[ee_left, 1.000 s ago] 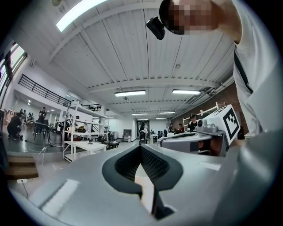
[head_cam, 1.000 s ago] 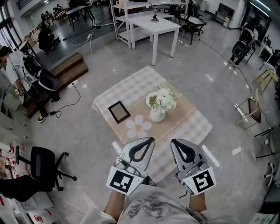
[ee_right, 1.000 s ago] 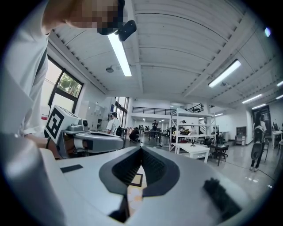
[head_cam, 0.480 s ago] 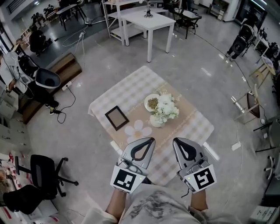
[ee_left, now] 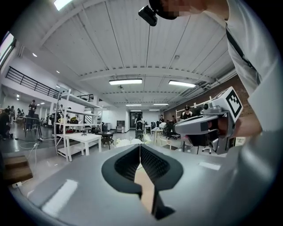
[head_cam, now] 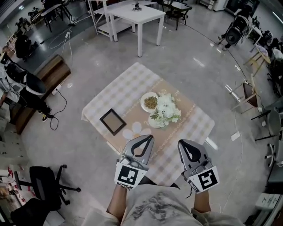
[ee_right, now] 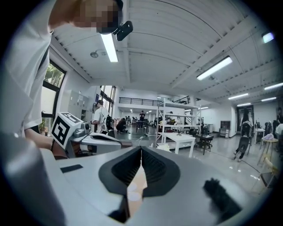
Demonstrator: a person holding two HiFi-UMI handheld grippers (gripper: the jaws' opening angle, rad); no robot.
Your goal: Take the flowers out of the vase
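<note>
A low table on a glossy grey floor, in a wide workshop hall

The low table (head_cam: 124, 90) wears a pale checked cloth with a beige runner (head_cam: 188, 106) across it. A dark picture frame (head_cam: 112, 121) lies flat on its left side, a white flower-shaped mat (head_cam: 134, 129) sits just right of the frame, and a white plate (head_cam: 149, 102) holding something olive-brown is near the middle. Far beyond stands a white table (head_cam: 137, 13). A wooden bench (head_cam: 51, 73) is at far left, a black office chair (head_cam: 44, 183) at near left, and a wooden chair (head_cam: 247, 92) at right.

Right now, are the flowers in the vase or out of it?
In. The white flowers rise from the white vase on the table; the left gripper and right gripper, shut, hang short of it.
</note>
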